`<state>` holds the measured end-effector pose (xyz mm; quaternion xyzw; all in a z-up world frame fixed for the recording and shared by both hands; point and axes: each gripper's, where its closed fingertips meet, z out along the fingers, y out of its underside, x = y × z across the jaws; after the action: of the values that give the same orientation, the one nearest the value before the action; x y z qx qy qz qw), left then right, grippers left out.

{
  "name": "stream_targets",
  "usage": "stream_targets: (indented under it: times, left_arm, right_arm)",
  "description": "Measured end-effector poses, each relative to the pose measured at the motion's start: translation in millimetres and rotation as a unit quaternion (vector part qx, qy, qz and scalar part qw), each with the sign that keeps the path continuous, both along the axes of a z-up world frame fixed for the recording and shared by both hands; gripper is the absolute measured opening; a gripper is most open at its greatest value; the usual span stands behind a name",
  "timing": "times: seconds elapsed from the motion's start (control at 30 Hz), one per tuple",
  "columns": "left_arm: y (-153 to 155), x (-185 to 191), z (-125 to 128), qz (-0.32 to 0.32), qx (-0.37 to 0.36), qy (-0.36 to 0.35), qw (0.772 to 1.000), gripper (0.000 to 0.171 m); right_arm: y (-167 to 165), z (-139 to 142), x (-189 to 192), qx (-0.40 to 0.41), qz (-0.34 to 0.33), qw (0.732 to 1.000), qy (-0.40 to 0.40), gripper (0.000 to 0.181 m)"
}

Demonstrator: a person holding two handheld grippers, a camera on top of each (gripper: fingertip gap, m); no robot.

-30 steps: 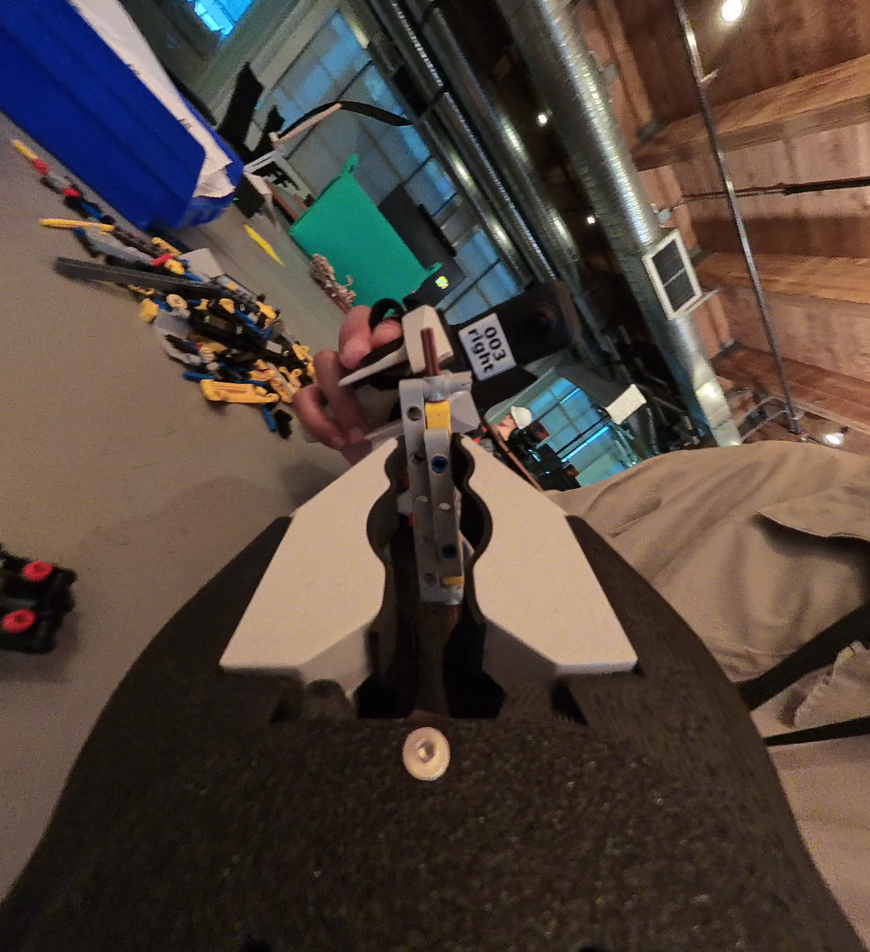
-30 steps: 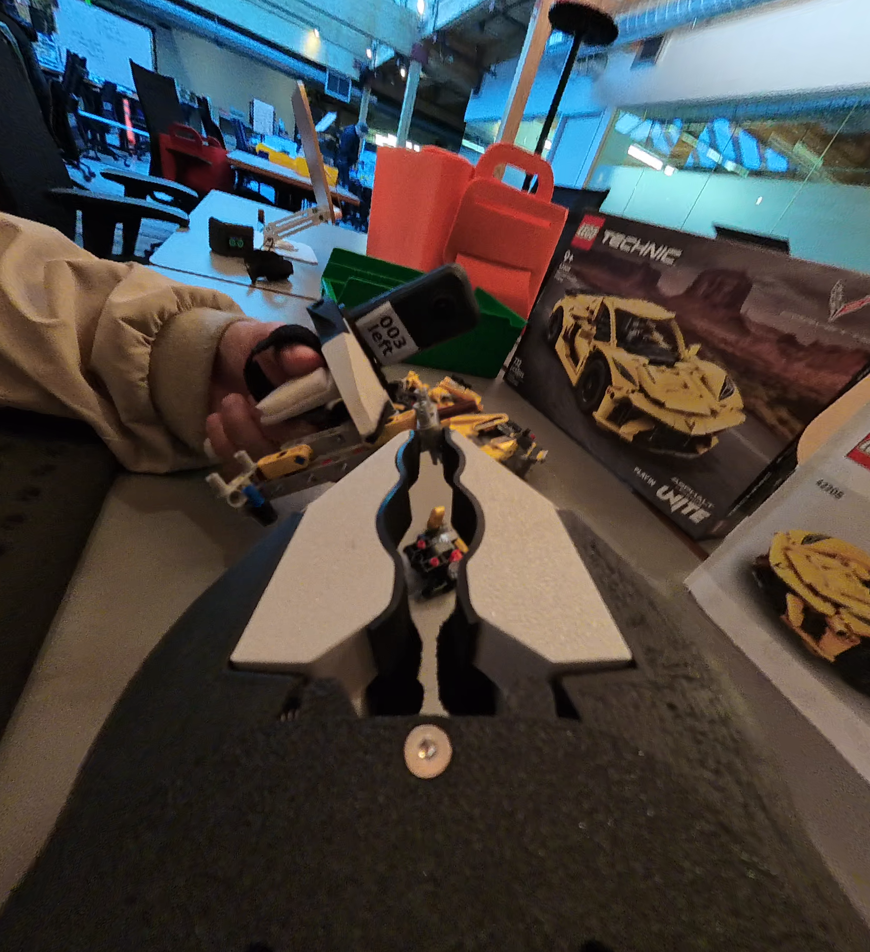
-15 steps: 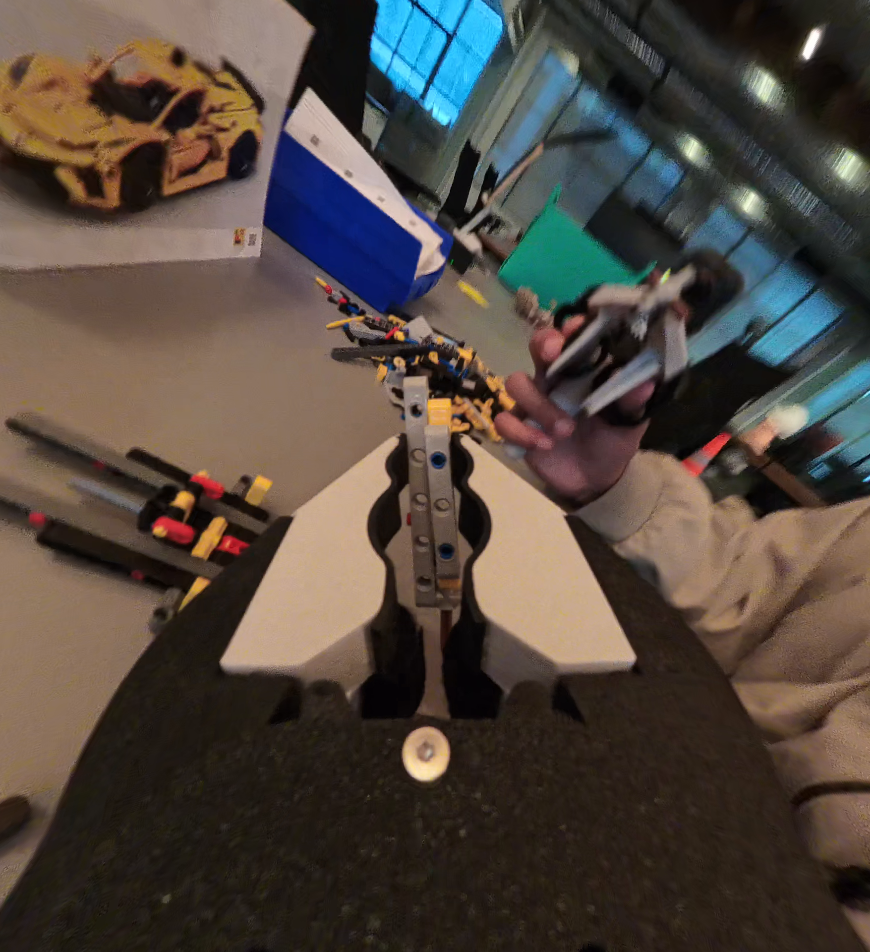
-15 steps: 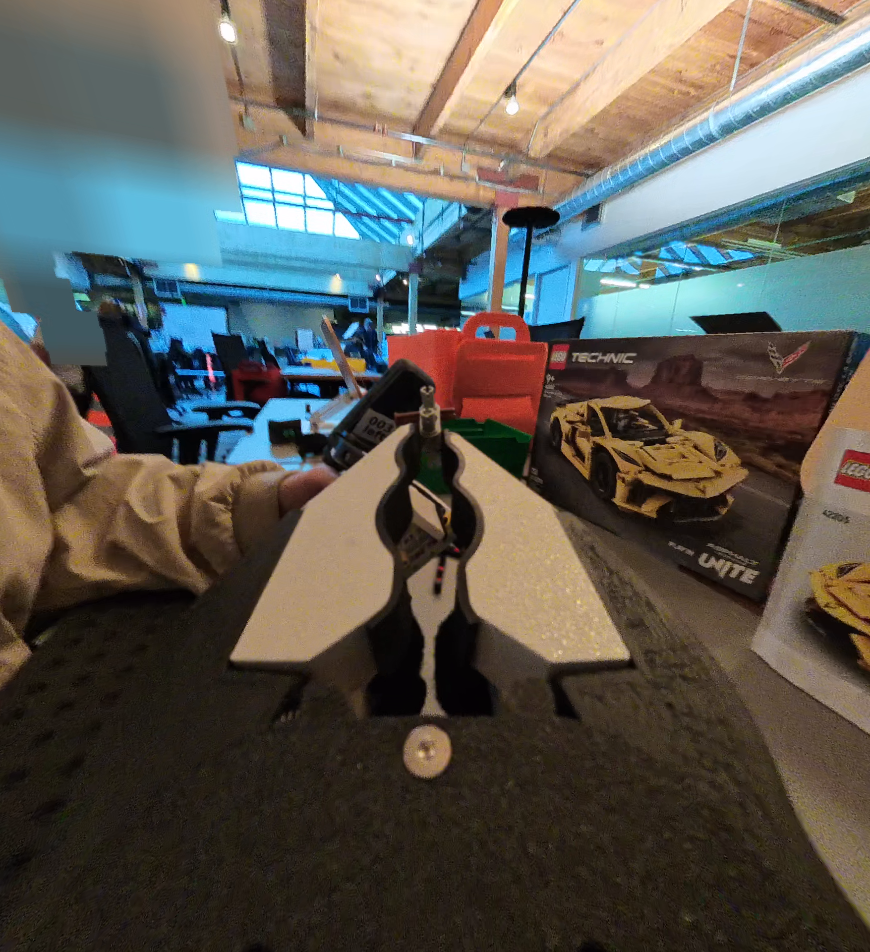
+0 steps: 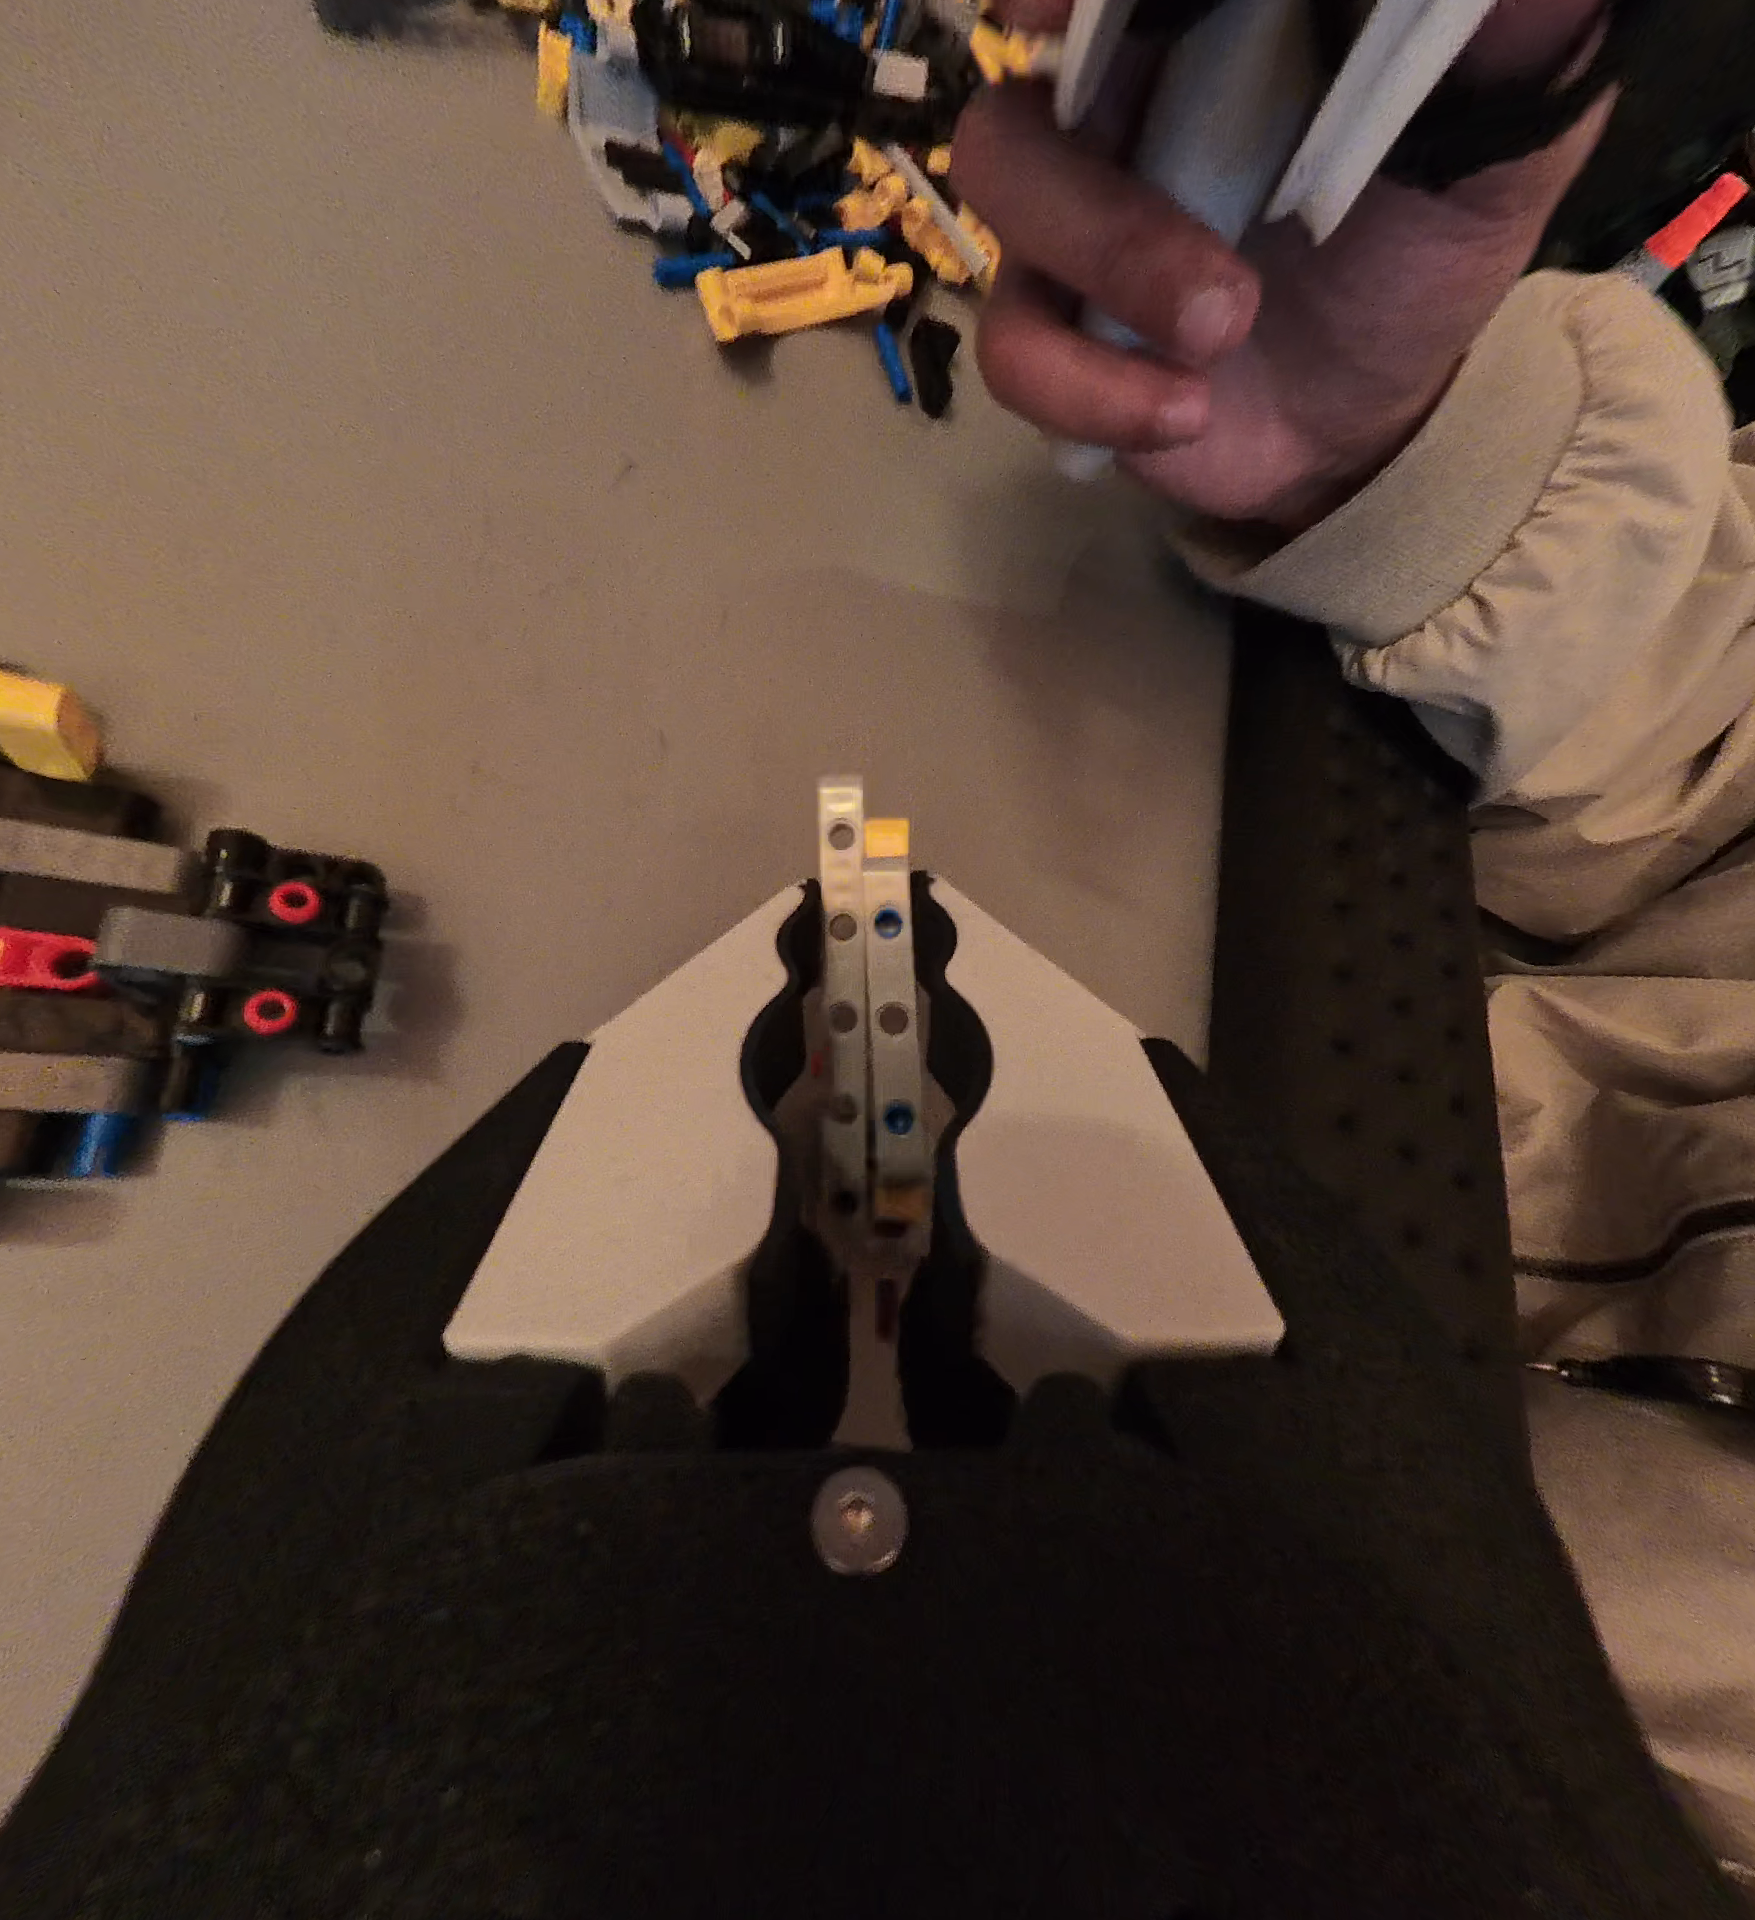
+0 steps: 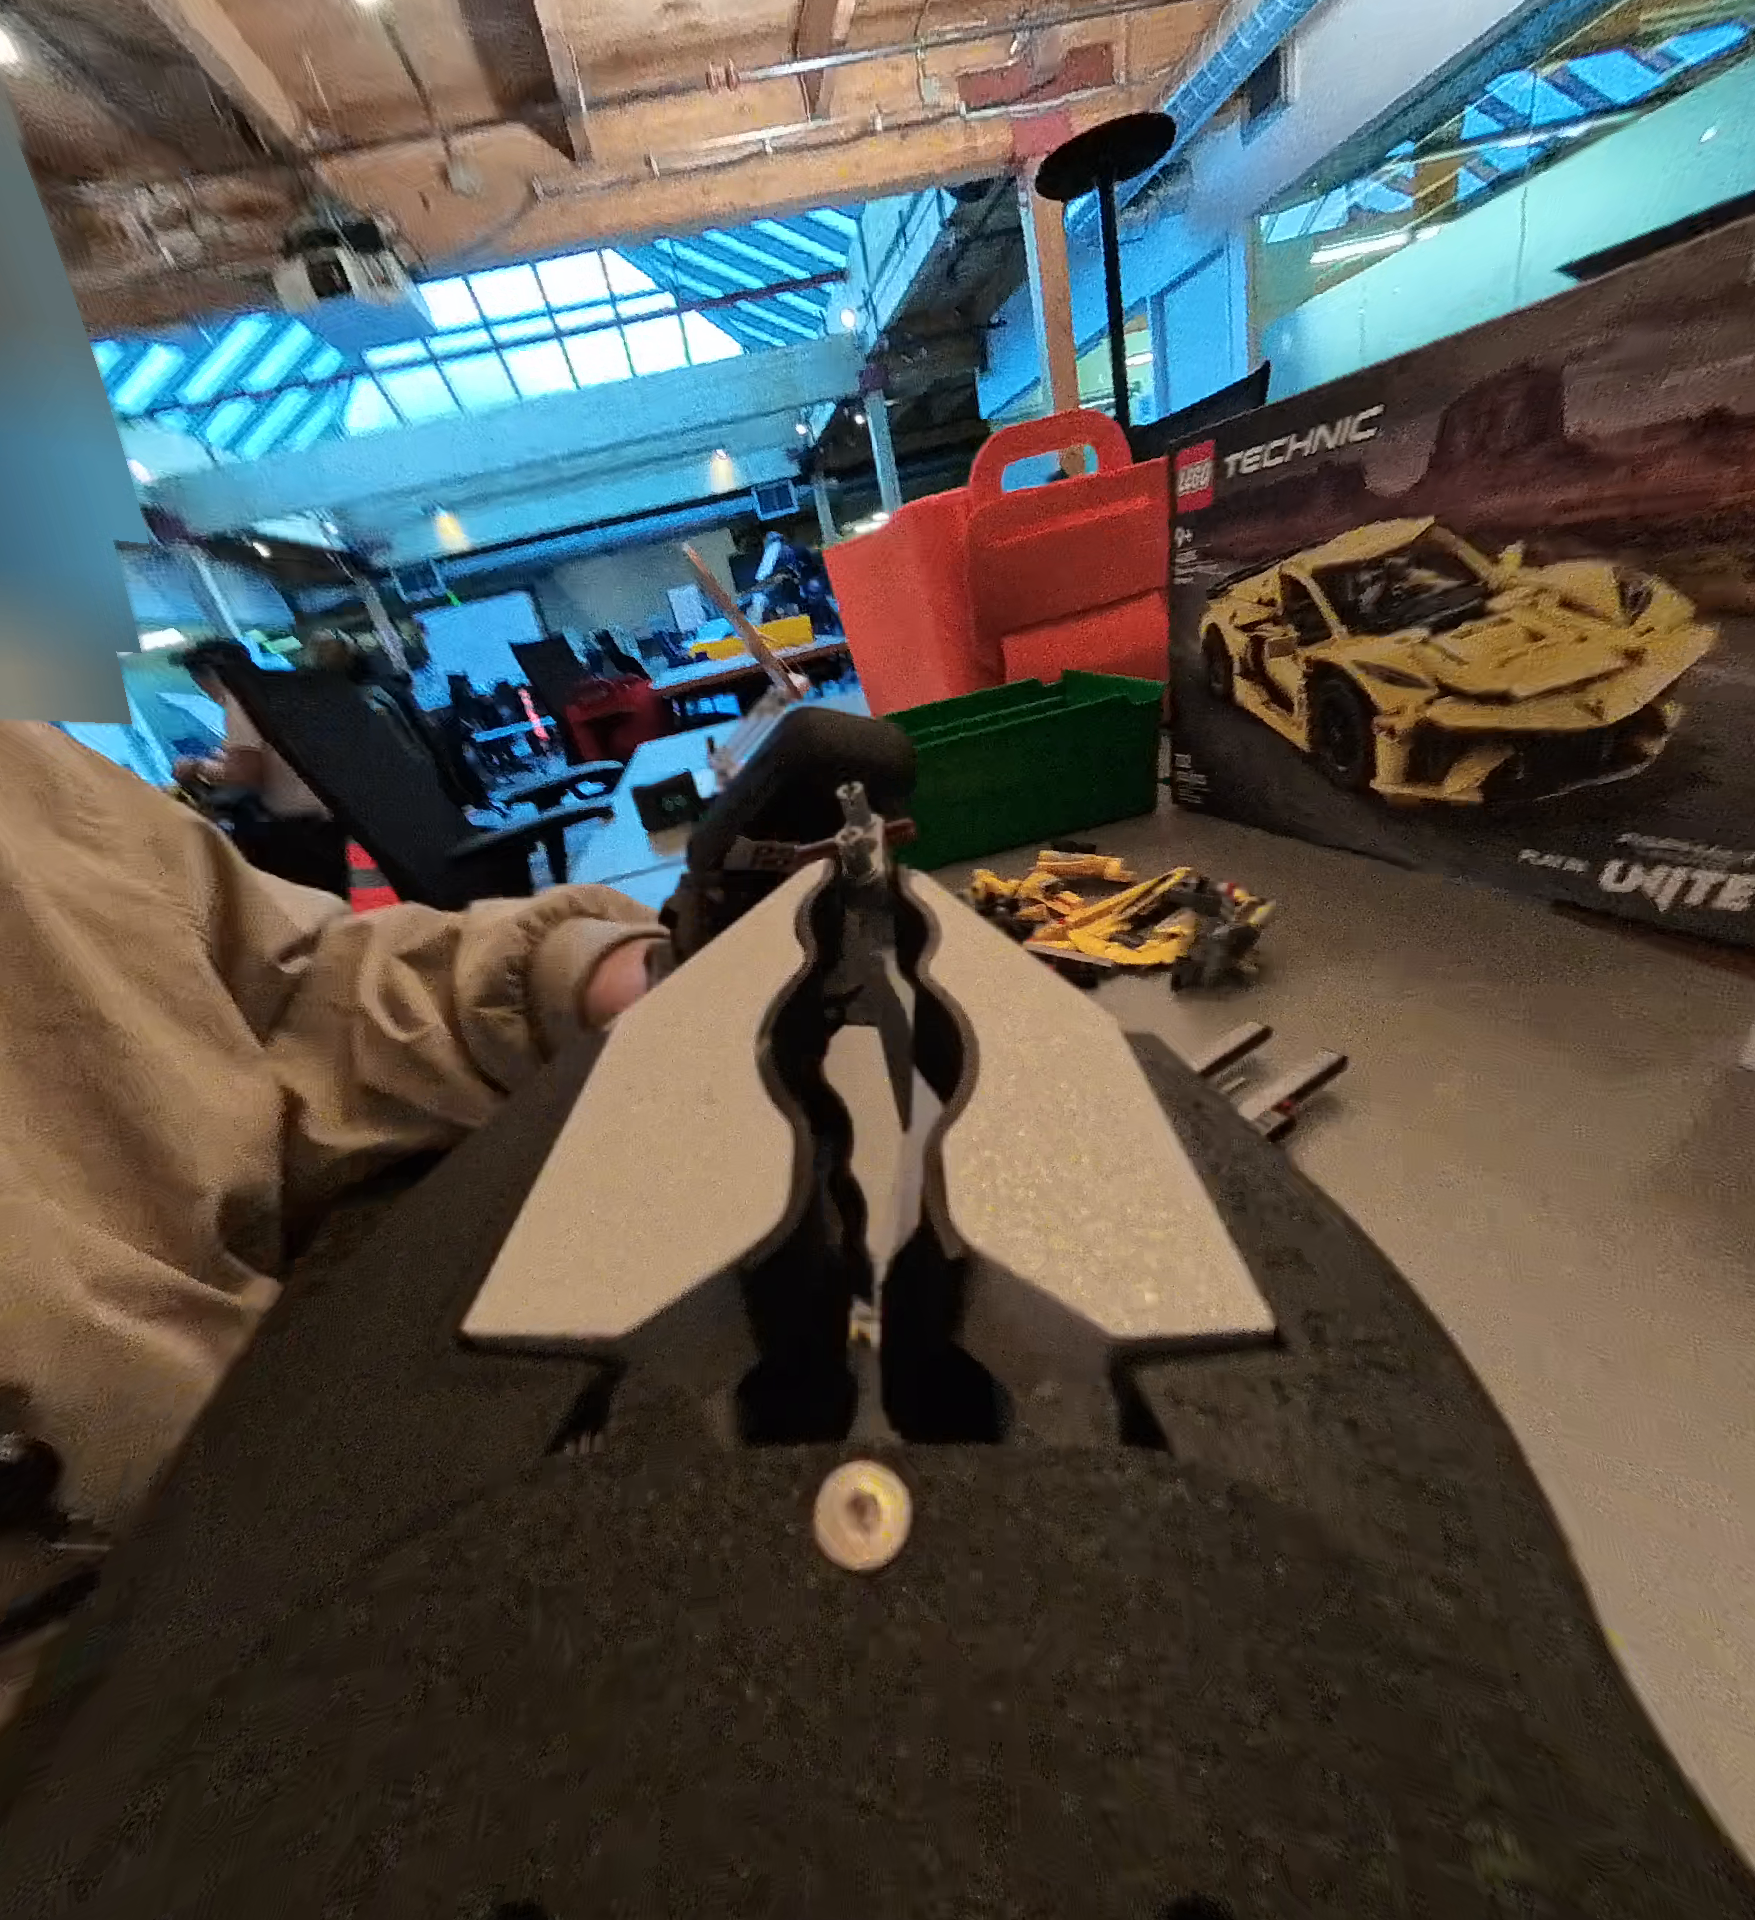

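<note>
The left tool [image 5: 865,894] is clenching a pair of light grey studless beams [image 5: 862,1023] set side by side, with blue pins in the holes and a yellow piece at the far tip; the beams are running lengthwise between the fingers and sticking out a little past the tips. The tool is hanging above the grey table [image 5: 353,468], pointing down at it. To its left, near the picture's edge, a black, grey and red partial chassis [image 5: 156,977] is lying on the table, with a small yellow piece [image 5: 33,722] beside it. Well ahead of the tips a loose heap of yellow, black and blue parts [image 5: 779,177] is lying. Ahead and to the right, a person's hand [image 5: 1205,301] in a beige sleeve [image 5: 1538,582] is holding the other tool, of which only the pale fingers show at the top edge.

The right tool [image 6: 857,883] is gripping a small grey connector [image 6: 857,831] at its very tips, with a dark red axle crossing it; the fingers are closed on it. Just beyond the tips, the left tool's black camera housing [image 6: 800,758] is showing. Ahead and to the right, a yellow partly built body section [image 6: 1122,914] is lying on the table, with a green bin [image 6: 1029,758] and an orange carrier [image 6: 1018,571] behind it. A boxed set showing a yellow car [image 6: 1496,644] is standing farther right.
</note>
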<state>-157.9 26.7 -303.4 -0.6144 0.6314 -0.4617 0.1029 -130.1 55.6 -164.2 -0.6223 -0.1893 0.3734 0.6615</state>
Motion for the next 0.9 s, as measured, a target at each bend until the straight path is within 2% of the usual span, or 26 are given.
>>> stream_targets:
  times: [0.1,0.2,0.3,0.37,0.4,0.47,0.5,0.57,0.83,0.9]
  left_arm:
    - [3,-1,-12,0.005,0.016,0.028,0.999,0.022]
    - [5,1,-5,0.009,0.006,0.014,1.000,0.034]
    - [16,8,34,0.038,-0.027,-0.075,0.996,0.035]
    - [19,7,77,0.046,-0.111,-0.166,0.979,0.035]
    - [21,4,93,0.049,-0.156,-0.197,0.967,0.034]
    - [26,-1,105,0.047,-0.208,-0.213,0.954,0.034]
    - [26,-1,104,0.043,-0.212,-0.210,0.953,0.033]
    - [24,-1,103,0.035,-0.207,-0.211,0.955,0.012]
    - [16,1,102,0.026,-0.193,-0.218,0.956,0.004]
    - [12,1,94,0.018,-0.162,-0.201,0.966,0.003]
  right_arm:
    - [6,-8,-2,0.035,-0.059,0.992,-0.104,0.008]
    - [8,-18,-4,0.067,-0.105,0.969,-0.215,0.007]
    - [9,-24,-7,0.107,-0.137,0.937,-0.302,0.007]
    - [8,-29,-15,0.113,-0.132,0.928,-0.330,0.007]
    - [8,-30,-17,0.115,-0.131,0.926,-0.335,0.007]
    - [7,-31,-22,0.115,-0.124,0.927,-0.334,0.007]
    - [8,-33,-23,0.110,-0.119,0.929,-0.332,0.007]
    - [8,-33,-24,0.106,-0.115,0.932,-0.326,0.007]
    - [4,-29,-24,0.098,-0.095,0.942,-0.307,0.007]
    - [12,-4,21,0.098,-0.204,0.934,-0.277,0.007]
